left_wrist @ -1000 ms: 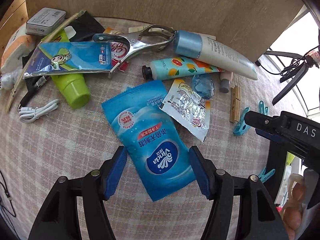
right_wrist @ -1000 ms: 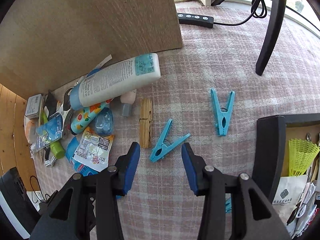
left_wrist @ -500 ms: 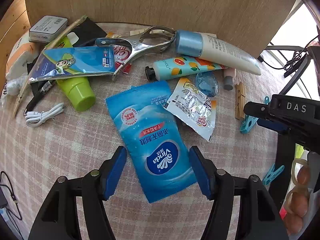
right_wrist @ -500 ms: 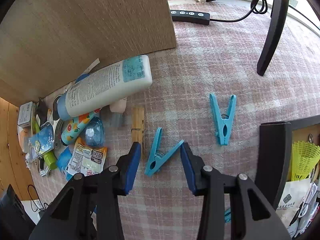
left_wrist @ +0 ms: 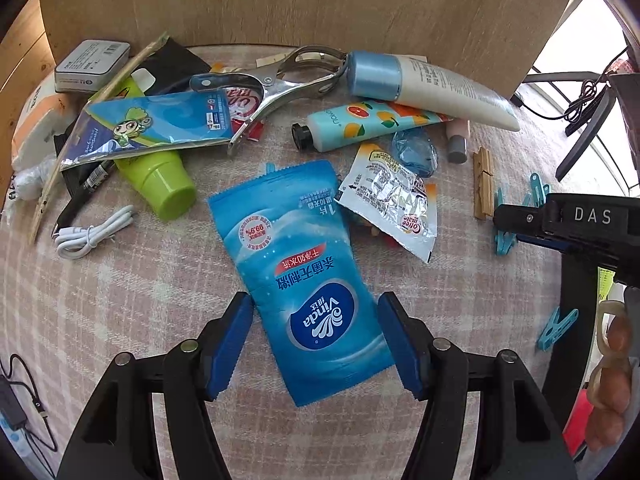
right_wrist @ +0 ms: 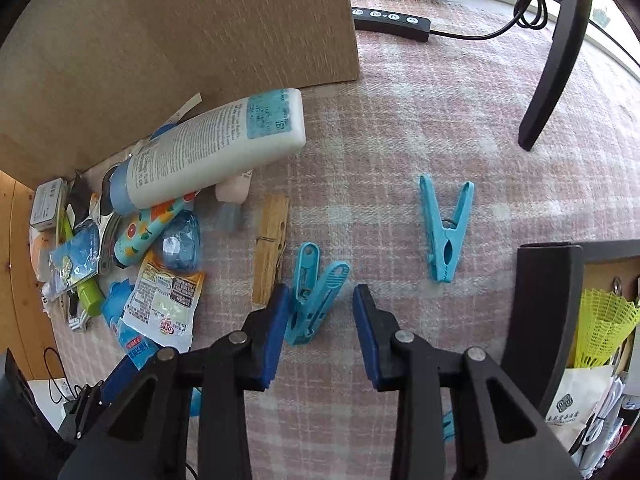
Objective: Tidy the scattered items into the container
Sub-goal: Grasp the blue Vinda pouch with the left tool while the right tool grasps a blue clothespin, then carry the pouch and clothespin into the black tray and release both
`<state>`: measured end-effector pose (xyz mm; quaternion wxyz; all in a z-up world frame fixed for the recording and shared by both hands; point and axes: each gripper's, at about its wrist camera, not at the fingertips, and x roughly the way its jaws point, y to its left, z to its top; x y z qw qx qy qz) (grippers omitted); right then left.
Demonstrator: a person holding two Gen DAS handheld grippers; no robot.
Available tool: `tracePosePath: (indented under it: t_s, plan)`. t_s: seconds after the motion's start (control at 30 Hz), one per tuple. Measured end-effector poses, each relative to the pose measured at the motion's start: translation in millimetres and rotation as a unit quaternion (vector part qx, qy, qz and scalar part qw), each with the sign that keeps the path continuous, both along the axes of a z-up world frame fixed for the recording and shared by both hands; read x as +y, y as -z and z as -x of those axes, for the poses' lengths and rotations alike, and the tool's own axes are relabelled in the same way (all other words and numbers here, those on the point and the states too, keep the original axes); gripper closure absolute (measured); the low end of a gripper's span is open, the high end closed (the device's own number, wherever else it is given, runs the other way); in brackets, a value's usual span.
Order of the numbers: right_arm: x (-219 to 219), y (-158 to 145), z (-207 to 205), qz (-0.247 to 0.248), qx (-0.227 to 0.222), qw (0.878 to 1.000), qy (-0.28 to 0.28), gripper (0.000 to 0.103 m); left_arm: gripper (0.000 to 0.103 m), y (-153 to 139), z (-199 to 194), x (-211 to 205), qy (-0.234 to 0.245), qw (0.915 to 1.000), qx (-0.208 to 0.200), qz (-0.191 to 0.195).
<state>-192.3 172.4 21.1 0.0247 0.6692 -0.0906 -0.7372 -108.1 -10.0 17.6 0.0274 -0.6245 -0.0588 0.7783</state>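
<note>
While a blue clothes peg point(right_wrist: 311, 295) lies on the checked table point(right_wrist: 400, 128) between its pads, the right gripper point(right_wrist: 320, 322) is closing, one pad touching the peg and the other still clear. Further left, the left gripper point(left_wrist: 316, 346) hangs wide apart astride a blue wipes packet point(left_wrist: 298, 268) lying flat, gripping nothing.
</note>
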Motion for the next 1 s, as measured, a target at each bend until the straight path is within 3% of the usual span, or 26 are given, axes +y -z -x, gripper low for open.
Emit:
tracePosePath:
  t_s: [0.07, 0.23, 0.33, 0.37, 0.4, 0.53, 0.63, 0.73, 0.8, 1.0]
  plan:
    - [-3.0, -0.3, -4.2, -0.009, -0.005, 1.0, -0.019, 0.076, 0.041, -0.6, -1.9, -3.2, 0.005, 1.0, -0.003, -0.002]
    - [5.2, -2.3, -6.3, -0.008, 0.009, 1.0, -0.009, 0.076, 0.041, -0.8, -1.4, -1.7, 0.003, 1.0, -0.004, 0.005]
    - [-9.1, -3.6, 4.8, -0.033, 0.02, 0.999, -0.023, 0.081, 0.042, -1.2, 0.7, 4.0, 0.009, 0.9998, 0.008, 0.016]
    - [-11.5, -4.0, 3.7, -0.034, 0.02, 0.999, -0.028, 0.081, 0.044, -1.8, -0.6, 3.7, 0.012, 0.9997, 0.011, 0.018]
    - [-15.7, -3.7, 1.3, -0.031, 0.02, 0.999, -0.031, 0.081, 0.053, -2.9, -1.9, 1.8, 0.013, 0.9997, 0.014, 0.018]
    - [-12.1, -7.4, -10.1, -0.016, 0.02, 0.999, -0.025, 0.081, 0.075, -5.5, -4.1, -19.1, -0.003, 0.9998, 0.007, -0.017]
    - [-0.9, -10.5, -18.9, -0.002, 0.022, 1.0, -0.021, 0.081, 0.082, -7.2, -9.6, -34.8, -0.015, 0.9989, -0.003, -0.044]
    - [4.2, -16.5, -29.9, 0.008, 0.027, 0.999, -0.016, 0.081, 0.087, -14.7, -20.2, -43.0, -0.01, 0.9989, 0.006, -0.046]
    - [27.1, -21.4, -43.9, 0.016, 0.03, 0.999, -0.016, 0.081, 0.089, -20.7, -28.4, -47.1, -0.006, 0.9989, 0.011, -0.044]
    - [31.3, -48.5, -77.0, 0.037, 0.052, 0.998, -0.021, 0.081, 0.089, -49.6, -53.1, -41.1, 0.022, 0.9978, 0.034, -0.052]
